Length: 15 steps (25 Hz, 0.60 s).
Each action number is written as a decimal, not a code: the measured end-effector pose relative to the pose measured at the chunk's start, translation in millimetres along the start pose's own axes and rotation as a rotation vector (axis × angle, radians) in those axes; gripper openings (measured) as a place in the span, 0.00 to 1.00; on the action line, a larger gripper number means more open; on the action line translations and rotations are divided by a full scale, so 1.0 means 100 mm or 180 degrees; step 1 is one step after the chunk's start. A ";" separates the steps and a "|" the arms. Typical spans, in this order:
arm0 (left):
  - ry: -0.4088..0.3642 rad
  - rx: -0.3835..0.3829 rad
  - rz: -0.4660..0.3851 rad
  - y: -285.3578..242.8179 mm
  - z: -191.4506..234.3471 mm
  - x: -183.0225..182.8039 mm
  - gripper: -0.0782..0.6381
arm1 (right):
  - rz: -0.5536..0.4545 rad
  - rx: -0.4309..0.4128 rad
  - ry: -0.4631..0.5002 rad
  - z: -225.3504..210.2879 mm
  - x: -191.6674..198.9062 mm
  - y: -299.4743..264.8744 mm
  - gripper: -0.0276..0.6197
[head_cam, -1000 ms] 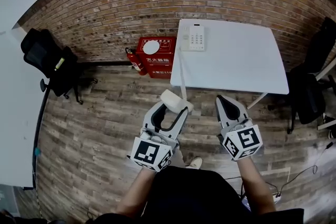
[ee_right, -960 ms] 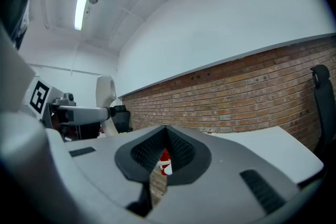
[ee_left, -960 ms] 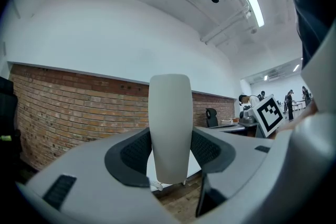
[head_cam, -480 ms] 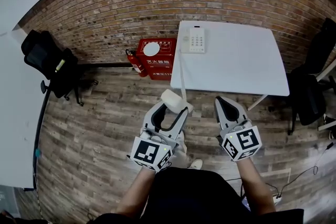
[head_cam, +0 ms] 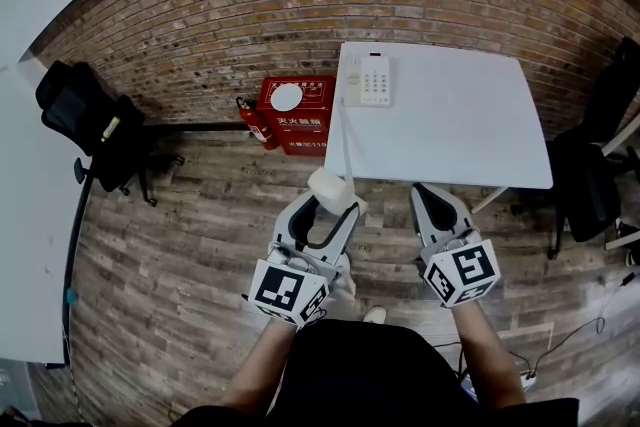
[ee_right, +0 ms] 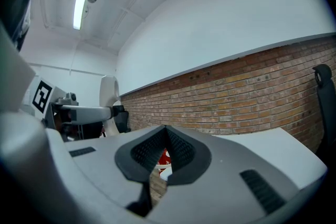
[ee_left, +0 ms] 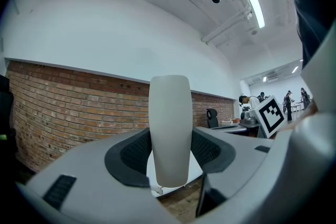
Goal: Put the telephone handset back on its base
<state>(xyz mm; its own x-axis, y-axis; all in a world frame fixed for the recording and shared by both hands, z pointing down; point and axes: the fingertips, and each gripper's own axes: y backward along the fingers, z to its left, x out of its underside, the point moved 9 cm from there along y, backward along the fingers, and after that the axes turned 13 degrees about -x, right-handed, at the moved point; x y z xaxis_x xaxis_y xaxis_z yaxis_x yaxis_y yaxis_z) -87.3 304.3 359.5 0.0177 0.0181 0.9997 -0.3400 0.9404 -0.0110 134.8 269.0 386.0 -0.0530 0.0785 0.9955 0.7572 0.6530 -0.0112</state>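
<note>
**As the Handset Is Hanging Short of the Counter, Its Base Is Waiting at the Far Corner**

While the left hand-held gripper [head_cam: 328, 210] is clamping the white handset [head_cam: 333, 190] across its middle, its jaws are standing wide around the body. The left gripper view is showing the handset [ee_left: 169, 128] upright between the dark pads, which are pressing on both sides. The right hand-held gripper [head_cam: 432, 200] is holding nothing, its jaws resting together, at 3 o'clock of the left one. Both are hovering over the wooden floor, just short of the near edge of the counter [head_cam: 460, 130].

The telephone base [head_cam: 372, 77] is sitting near the 11 o'clock corner of the counter, roughly at 12 o'clock from the held handset and well apart from it. By my reading, the carrying step is in hand. The next move is calling for a reach over the counter, then a turn to lay the handset lengthwise into the cradle beside the keypad.

A short curl of cord [ee_left: 158, 190] is showing under the handset, but its run to the base is hard to trace. The cradle's shape is too small to make out, and the person's body is hiding the floor at 6 o'clock.
</note>
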 end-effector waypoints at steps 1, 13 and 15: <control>0.0001 0.0003 -0.0003 -0.03 0.02 0.00 0.44 | 0.0003 0.0002 0.0004 -0.02 -0.01 -0.03 0.06; 0.0035 0.0054 0.0016 -0.51 0.27 -0.02 0.44 | 0.0047 0.0018 -0.0007 -0.32 -0.03 -0.42 0.06; 0.0043 0.0073 0.0032 -0.59 0.32 -0.02 0.44 | 0.0051 0.0043 -0.0018 -0.37 -0.04 -0.49 0.06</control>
<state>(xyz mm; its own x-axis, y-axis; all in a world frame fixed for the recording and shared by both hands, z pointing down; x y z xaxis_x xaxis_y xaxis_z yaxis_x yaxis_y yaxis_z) -97.2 237.8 359.1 0.0270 0.0322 0.9991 -0.3618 0.9320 -0.0203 122.6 208.8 385.9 -0.0447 0.0932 0.9946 0.7492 0.6617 -0.0283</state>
